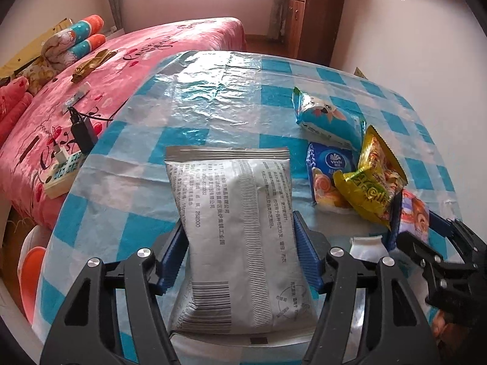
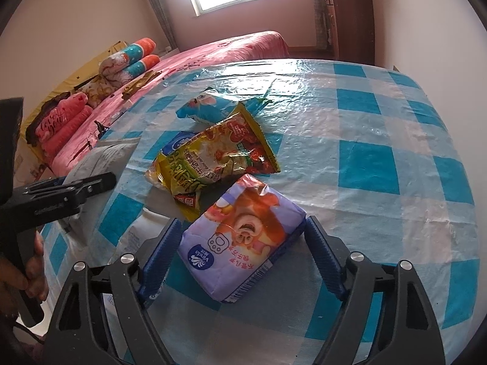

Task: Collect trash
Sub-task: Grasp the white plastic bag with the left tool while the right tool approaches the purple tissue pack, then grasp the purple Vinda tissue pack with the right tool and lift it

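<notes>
The white pack (image 1: 240, 237) shows small black print, a barcode and the number 252000. The left claw (image 1: 240, 243) points down at the checked table (image 1: 213, 97), and its blue pads squeeze this pack on both sides.

The purple pack (image 2: 243, 234) says "Vinda" and has a cartoon bear. The right claw (image 2: 240, 237) also tilts down, with the purple pack between its pads; both pads touch its sides.

Just behind it lie a yellow bag (image 2: 213, 158) and a blue pack (image 1: 330, 164), also marked "Vinda". A hand (image 2: 27, 270) grips the left claw's handle.
</notes>
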A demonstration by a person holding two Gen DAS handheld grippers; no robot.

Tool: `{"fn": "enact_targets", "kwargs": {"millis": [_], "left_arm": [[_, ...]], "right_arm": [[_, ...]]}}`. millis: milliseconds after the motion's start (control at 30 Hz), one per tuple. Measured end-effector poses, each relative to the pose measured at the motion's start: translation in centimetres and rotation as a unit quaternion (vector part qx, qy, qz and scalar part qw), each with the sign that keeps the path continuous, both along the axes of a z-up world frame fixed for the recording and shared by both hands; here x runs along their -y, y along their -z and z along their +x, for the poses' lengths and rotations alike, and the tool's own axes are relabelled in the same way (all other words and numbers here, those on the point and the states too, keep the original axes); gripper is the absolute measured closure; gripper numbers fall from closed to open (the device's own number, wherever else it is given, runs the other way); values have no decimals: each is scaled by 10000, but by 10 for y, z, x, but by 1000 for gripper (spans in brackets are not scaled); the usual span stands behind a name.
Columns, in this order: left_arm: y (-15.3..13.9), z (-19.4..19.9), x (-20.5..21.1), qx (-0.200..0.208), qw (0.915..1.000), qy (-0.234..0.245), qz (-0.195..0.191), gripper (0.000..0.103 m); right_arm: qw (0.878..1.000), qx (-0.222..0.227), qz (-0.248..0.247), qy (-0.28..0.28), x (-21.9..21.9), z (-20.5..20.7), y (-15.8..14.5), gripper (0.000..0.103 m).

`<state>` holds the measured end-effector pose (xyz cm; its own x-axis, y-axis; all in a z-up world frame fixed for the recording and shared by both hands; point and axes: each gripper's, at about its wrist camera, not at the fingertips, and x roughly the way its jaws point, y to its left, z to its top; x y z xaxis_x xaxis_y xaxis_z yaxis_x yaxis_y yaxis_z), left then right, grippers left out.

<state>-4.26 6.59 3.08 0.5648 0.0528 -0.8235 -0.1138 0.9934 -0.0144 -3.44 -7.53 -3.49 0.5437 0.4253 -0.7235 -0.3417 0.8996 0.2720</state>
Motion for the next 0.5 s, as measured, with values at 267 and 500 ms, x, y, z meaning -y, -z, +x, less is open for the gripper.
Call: {"fn": "enact_targets", "kwargs": {"millis": [267, 500], "left_arm": [[3, -16, -4, -33, 9998, 180, -122, 37], [2, -27, -10, 109, 9984, 414, -380, 37]], "right_arm": [[10000, 76, -5, -15, 5, -4, -3, 29], [9997, 133, -122, -164, -2, -7, -4, 22]]}}
